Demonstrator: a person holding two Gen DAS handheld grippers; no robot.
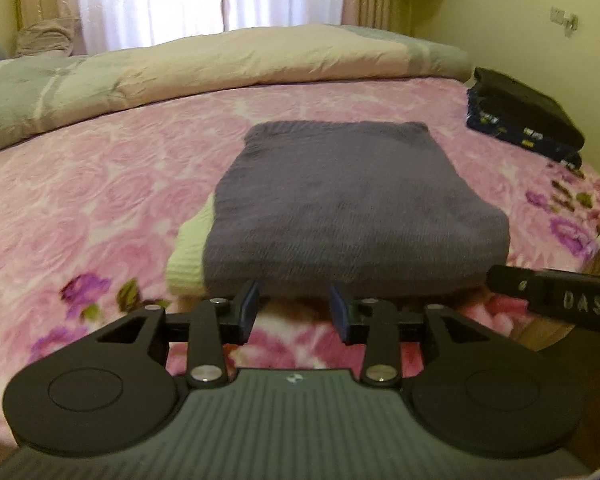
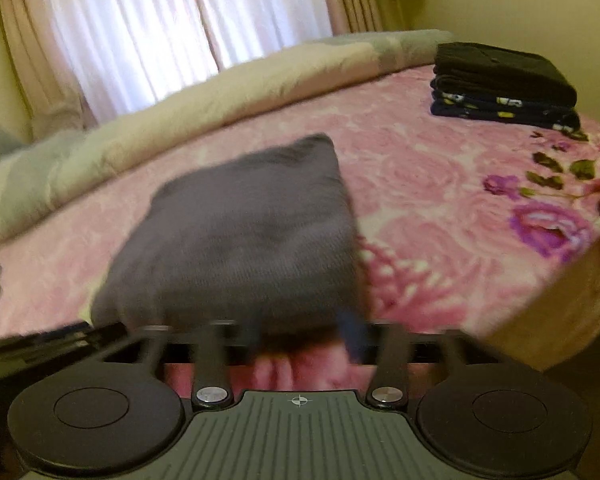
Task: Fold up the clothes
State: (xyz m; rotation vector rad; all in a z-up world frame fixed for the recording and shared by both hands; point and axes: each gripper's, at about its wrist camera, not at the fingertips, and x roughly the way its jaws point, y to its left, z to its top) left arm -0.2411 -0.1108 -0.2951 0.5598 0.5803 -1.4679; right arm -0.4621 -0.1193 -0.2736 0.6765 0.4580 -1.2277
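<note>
The left gripper [image 1: 294, 308], fingers apart, sits just short of the folded grey sweater [image 1: 340, 200] on the bed [image 1: 100, 200]; the right gripper's [image 2: 300, 340] finger spacing is too blurred to tell.

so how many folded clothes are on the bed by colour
grey knitted folded garment: 1
pale green waffle-textured folded garment, under the grey one: 1
black folded garment, top of the far stack: 1
navy patterned folded garment, under the black one: 1
total: 4
</note>
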